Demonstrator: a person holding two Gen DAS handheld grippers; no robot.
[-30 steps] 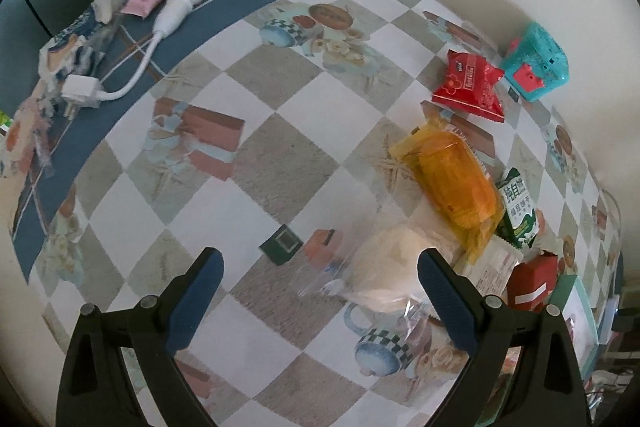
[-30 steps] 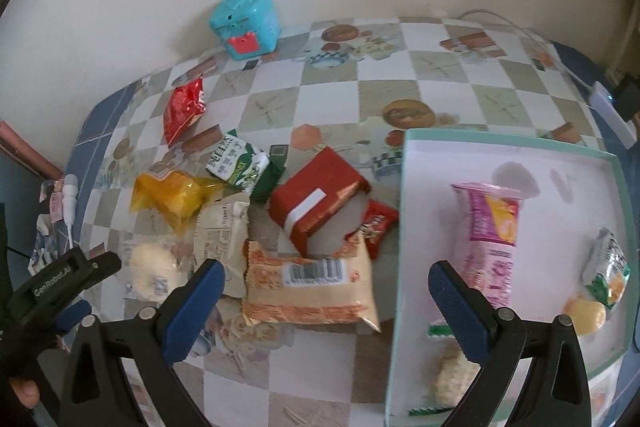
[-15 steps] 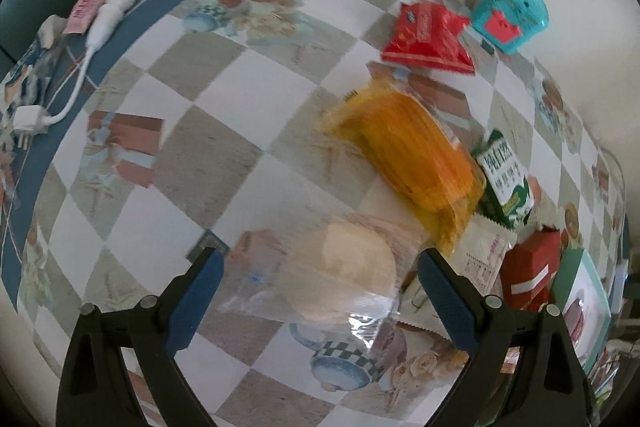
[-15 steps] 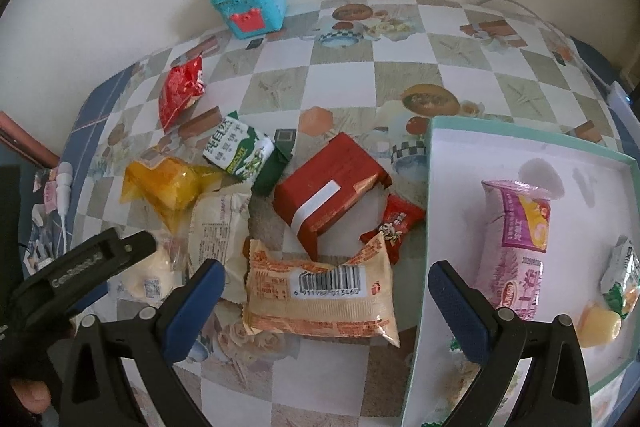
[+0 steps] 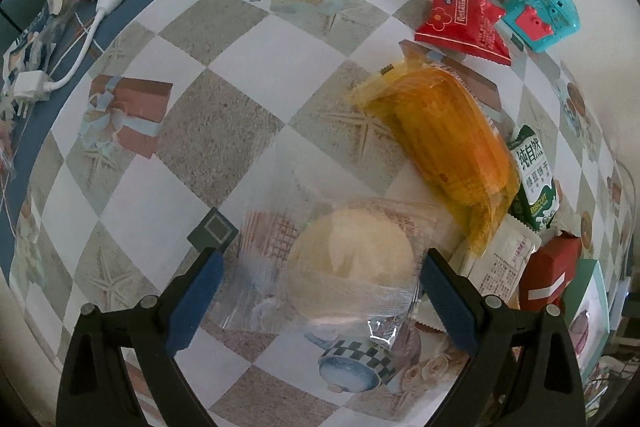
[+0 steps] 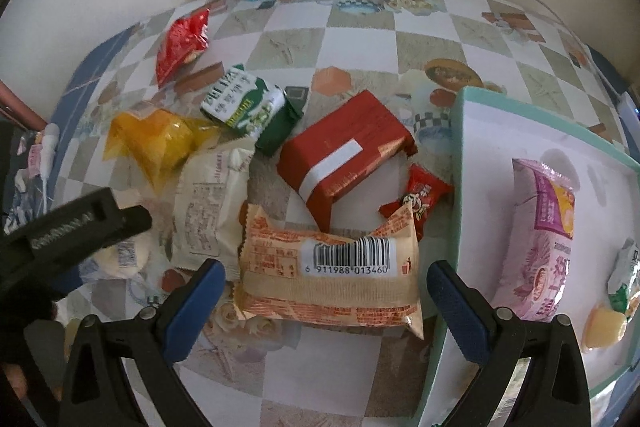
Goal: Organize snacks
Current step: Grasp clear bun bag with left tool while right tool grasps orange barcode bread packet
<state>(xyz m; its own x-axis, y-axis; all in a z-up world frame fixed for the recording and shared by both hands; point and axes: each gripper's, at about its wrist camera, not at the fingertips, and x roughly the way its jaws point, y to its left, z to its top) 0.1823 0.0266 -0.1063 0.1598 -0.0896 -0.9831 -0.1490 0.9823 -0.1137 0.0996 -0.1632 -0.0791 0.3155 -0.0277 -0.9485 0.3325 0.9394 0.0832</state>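
— Between the left gripper's (image 5: 318, 277) blue fingers, what sits there?
— A pale round bun in a clear wrapper (image 5: 348, 259). The jaws are spread wide, one finger on each side of it; whether the pads touch the plastic I cannot tell. It lies on the checkered tablecloth (image 5: 224, 131).
— And just past it?
— An orange packet (image 5: 448, 143) lies diagonally beyond the bun, with a green-and-white biscuit pack (image 5: 534, 179) at its far side and a cream wrapper (image 5: 500, 259) below that. Farther off, a red snack bag (image 5: 464, 23) lies beside a teal toy box (image 5: 540, 11) near the wall.
— The right gripper (image 6: 324, 297)?
— Also wide apart, gripping nothing. A tan packet with a barcode (image 6: 332, 267) lies between its fingers on the cloth. Behind that stands a red box with a white strip (image 6: 344, 155), and a small red candy wrapper (image 6: 420, 195) beside it.
— Where do the sorted snacks lie?
— On the right, a mint-rimmed tray (image 6: 460, 163) holds a pink packet (image 6: 548, 239), a yellow jelly cup (image 6: 604, 323) and a small green-white pouch (image 6: 624, 275).
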